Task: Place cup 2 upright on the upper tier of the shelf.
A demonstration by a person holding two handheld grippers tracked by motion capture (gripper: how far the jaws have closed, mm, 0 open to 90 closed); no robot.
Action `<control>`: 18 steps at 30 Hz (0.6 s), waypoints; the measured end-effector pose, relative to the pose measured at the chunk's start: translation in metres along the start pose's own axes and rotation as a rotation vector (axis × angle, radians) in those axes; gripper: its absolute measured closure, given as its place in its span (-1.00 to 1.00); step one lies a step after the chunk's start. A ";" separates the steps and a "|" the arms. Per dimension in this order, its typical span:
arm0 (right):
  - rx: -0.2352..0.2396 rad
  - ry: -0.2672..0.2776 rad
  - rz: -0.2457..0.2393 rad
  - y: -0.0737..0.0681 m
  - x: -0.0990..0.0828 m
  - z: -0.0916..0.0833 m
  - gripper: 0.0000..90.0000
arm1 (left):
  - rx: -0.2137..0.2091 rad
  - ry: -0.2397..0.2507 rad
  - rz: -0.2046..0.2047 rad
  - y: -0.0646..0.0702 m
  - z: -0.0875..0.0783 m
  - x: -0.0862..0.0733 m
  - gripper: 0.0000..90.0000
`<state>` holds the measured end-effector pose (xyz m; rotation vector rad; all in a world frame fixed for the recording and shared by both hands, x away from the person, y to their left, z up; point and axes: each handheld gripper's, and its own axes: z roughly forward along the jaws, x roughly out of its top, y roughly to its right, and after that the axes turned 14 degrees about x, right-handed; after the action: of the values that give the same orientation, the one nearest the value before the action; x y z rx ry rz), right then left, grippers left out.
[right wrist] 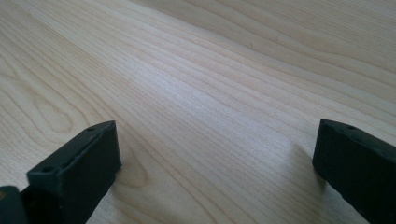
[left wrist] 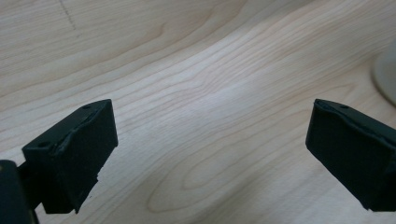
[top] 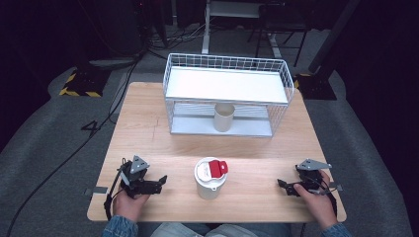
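Note:
A white cup with a white lid and red flap (top: 211, 177) stands near the table's front, midway between both grippers. My left gripper (top: 161, 181) rests low at the front left and points right toward the cup. In the left gripper view this gripper (left wrist: 210, 135) is open over bare wood, and the cup's base (left wrist: 385, 74) shows at the right edge. At the front right, my right gripper (top: 282, 184) points left toward the cup. The right gripper view shows it (right wrist: 215, 149) open, with nothing between its jaws.
A white wire rack (top: 227, 64) with a flat white top shelf stands at the back of the wooden table (top: 148, 128). A beige cup (top: 224, 117) stands upright on its lower level. Dark floor, cables and stands lie beyond the table.

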<state>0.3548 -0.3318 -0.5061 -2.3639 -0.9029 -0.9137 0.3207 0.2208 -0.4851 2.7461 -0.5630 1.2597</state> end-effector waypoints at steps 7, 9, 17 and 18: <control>0.000 0.000 0.000 0.000 0.000 0.000 -0.98 | -0.067 0.077 0.004 0.005 -0.018 0.002 -0.72; 0.000 0.000 0.000 0.000 0.000 0.000 -0.98 | -0.081 0.089 0.001 0.007 -0.022 0.002 -0.72; 0.000 0.000 0.000 0.000 0.000 0.000 -0.98 | -0.114 0.142 0.018 0.021 -0.035 0.006 -0.88; 0.000 0.000 0.000 0.000 0.000 0.000 -0.98 | -0.115 0.145 0.020 0.023 -0.036 0.006 -0.88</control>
<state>0.3548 -0.3319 -0.5061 -2.3636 -0.9034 -0.9141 0.2898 0.2050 -0.4586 2.5379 -0.6296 1.3717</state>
